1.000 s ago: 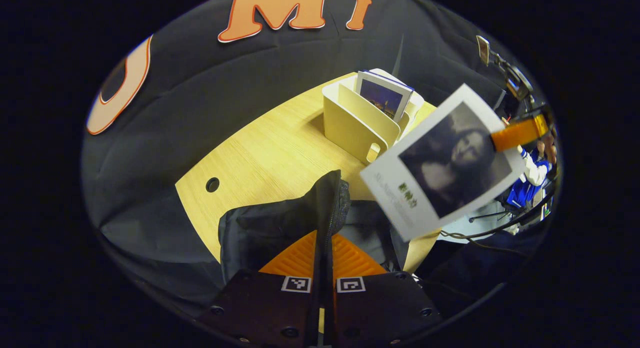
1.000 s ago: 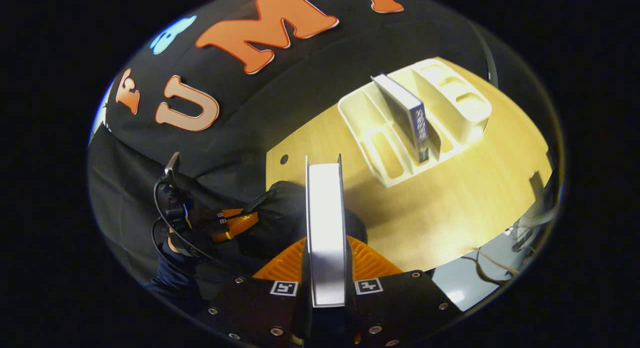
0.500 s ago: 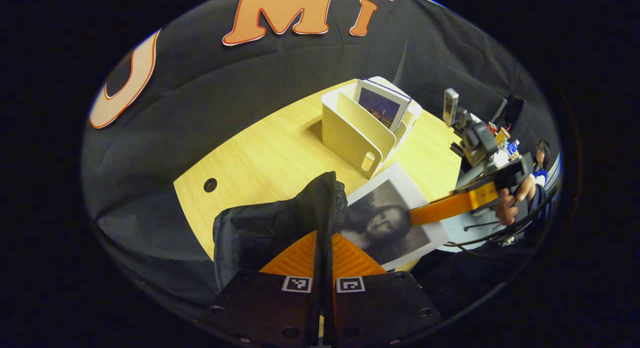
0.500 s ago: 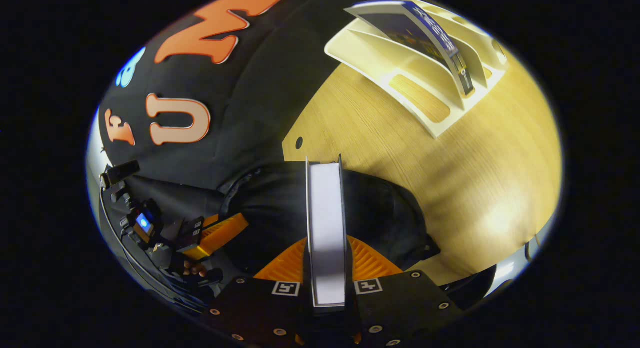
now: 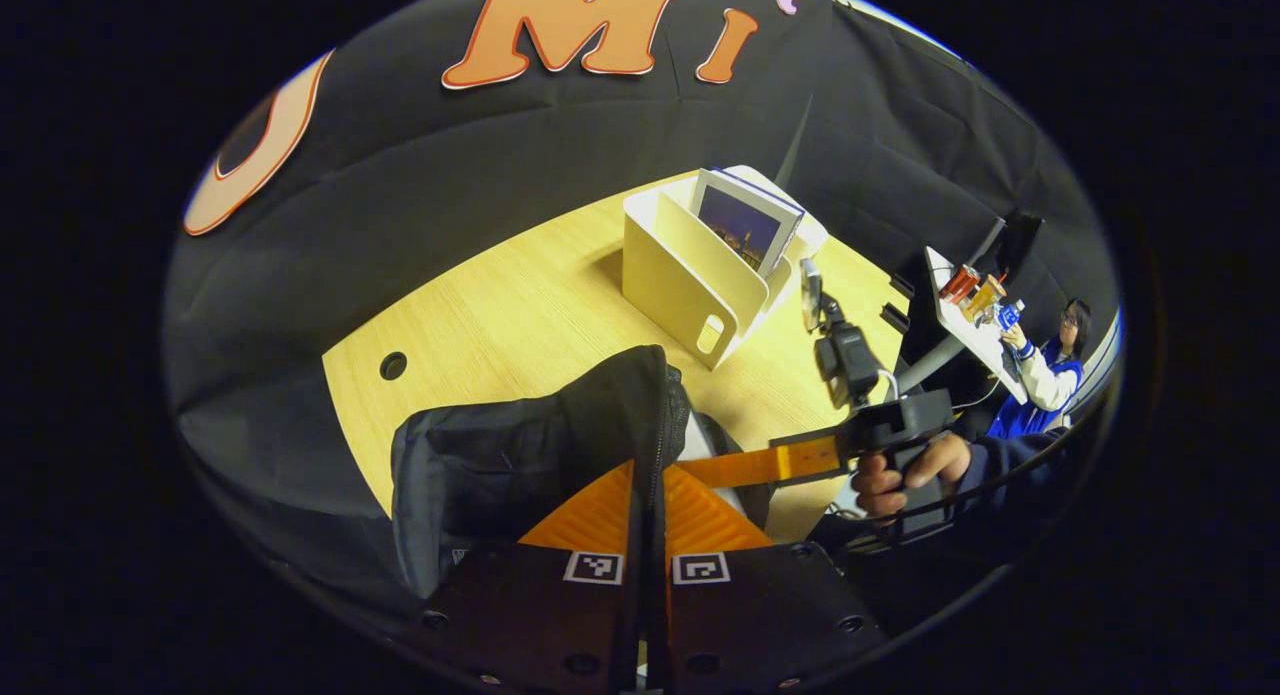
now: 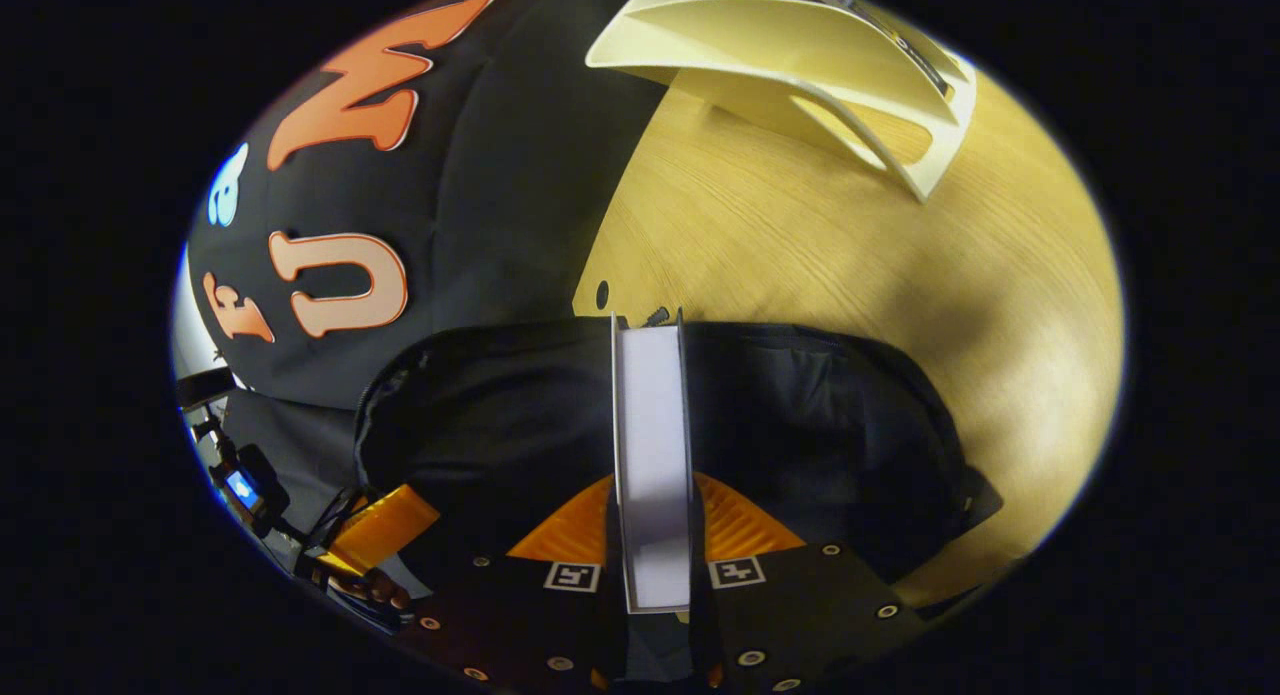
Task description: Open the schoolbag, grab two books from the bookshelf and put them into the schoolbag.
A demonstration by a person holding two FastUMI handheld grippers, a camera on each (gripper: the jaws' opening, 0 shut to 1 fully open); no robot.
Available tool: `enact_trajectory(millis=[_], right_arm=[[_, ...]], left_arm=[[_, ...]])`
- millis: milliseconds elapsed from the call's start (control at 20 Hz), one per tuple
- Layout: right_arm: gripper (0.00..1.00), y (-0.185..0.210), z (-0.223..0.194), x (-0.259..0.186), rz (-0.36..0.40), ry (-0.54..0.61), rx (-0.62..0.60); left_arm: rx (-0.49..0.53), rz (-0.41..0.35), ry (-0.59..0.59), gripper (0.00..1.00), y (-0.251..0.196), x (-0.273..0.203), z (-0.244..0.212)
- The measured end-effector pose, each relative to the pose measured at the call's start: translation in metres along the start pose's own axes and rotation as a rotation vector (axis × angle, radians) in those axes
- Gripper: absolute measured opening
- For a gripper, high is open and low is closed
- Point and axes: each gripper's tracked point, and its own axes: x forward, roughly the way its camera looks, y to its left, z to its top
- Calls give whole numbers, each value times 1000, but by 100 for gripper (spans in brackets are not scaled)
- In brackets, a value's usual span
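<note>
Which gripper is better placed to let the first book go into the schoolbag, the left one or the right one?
The right. The right gripper is shut on the book, already lowered into the open schoolbag. The left gripper is shut on the schoolbag's edge and probably should keep it open.

Bookshelf (image 5: pixel 690 275) behind schoolbag (image 5: pixel 520 455) on table (image 5: pixel 500 315)

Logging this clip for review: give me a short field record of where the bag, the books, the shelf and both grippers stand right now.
schoolbag: open, on the table
left gripper: shut on the bag's edge, holding it up
right gripper: shut on a book, edge-on above the bag's opening
bookshelf: on the table beyond the bag
second book: leaning in the bookshelf
progress: first book not yet released
</note>
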Motion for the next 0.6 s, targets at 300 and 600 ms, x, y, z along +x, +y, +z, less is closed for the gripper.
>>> enact_trajectory(millis=[300,600], right_arm=[[40,-20,-28,3,-68,105,-16],[94,-47,-48,-30,-200,292,-224]], left_arm=[[-32,24,-1,4,5,-1,-7],[-70,88,5,4,7,2,-19]])
